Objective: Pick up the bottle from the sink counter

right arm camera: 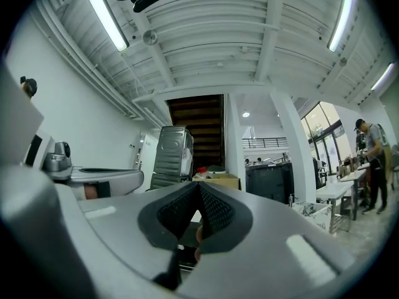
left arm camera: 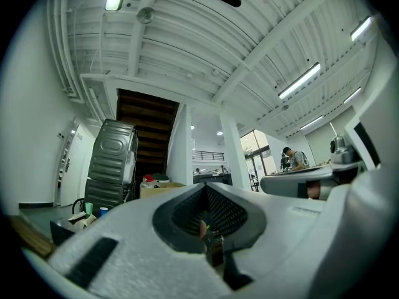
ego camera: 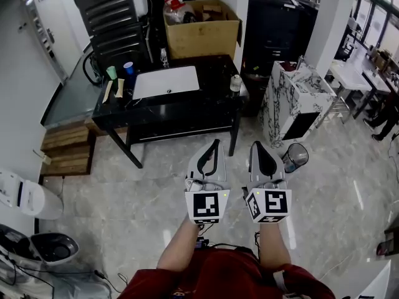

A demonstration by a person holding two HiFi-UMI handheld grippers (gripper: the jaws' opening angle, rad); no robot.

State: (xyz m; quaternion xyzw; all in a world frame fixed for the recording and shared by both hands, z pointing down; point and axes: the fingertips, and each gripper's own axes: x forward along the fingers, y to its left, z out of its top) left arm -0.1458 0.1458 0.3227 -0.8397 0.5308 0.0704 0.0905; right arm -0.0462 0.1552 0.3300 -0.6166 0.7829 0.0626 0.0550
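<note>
Step in hand, as we judge it: approach, nothing grasped yet. We're standing w/ both tongs held out in front, well apart from the sink counter (ego camera: 187,114). Left gripper (ego camera: 215,143) is clenched, pads together, nothing btwn them. Right gripper (ego camera: 257,146) is likewise clenched & empty. Both gripper views show the dark pads meeting w/ no object inside.

What we take for the bottle (ego camera: 235,83) is the pale squat container w/ a darker top near the counter's right end. It's at 3 o'clock of the white basin (ego camera: 165,81) and approx 12 o'clock from the gap btwn our tongs. It's small in the head view, so the ID isn't certain. Green cup (ego camera: 111,72) & blue cup (ego camera: 128,68) sit at 9 o'clock of the basin, well apart from the bottle.

Long axis: appears vertical, i.e. standing upright, top up; we can't tell any tilt at this range.

Next move, in our judgement: close in toward 12 o'clock and open one gripper's jaws. Then come in level across the upright body & clamp mid-height.
</note>
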